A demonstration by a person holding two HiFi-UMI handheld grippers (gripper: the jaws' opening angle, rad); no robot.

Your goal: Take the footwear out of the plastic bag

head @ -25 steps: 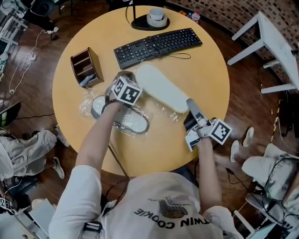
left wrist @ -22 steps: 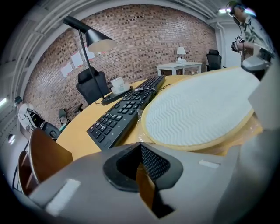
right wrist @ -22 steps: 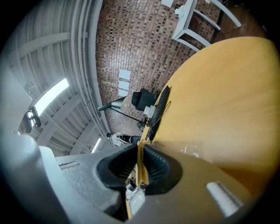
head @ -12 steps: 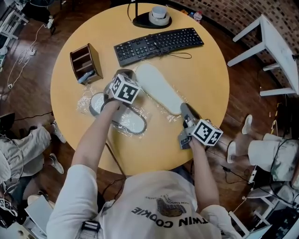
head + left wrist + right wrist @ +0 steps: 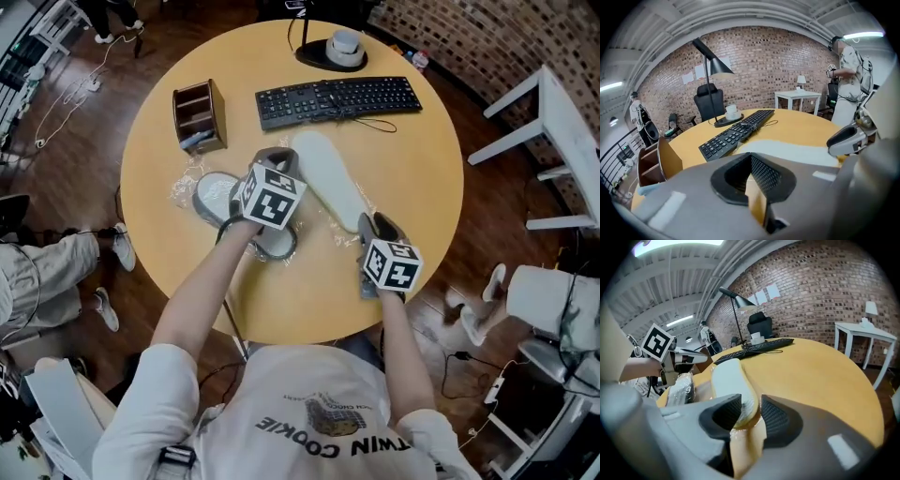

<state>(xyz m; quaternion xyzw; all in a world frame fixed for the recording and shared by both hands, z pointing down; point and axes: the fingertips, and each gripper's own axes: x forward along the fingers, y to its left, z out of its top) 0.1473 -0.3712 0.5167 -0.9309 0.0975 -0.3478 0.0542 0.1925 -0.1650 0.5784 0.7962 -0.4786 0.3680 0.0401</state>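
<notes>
Surface: round table (image 5: 417, 178).
Right gripper (image 5: 368, 223): jaws opening round white slipper (image 5: 328, 178), near end.
Left gripper (image 5: 270, 157): clenched over plastic bag (image 5: 183, 190).
Next: free bagged slipper (image 5: 217, 195), likely.

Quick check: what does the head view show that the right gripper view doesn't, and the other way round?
Head view only: the right gripper from outside with its marker cube, and the person's right arm. Right gripper view only: the white slipper's end between that gripper's opening jaws, with a gap on one side, and the ceiling. Both: the slipper, the keyboard, the left gripper, the bagged slipper.
</notes>
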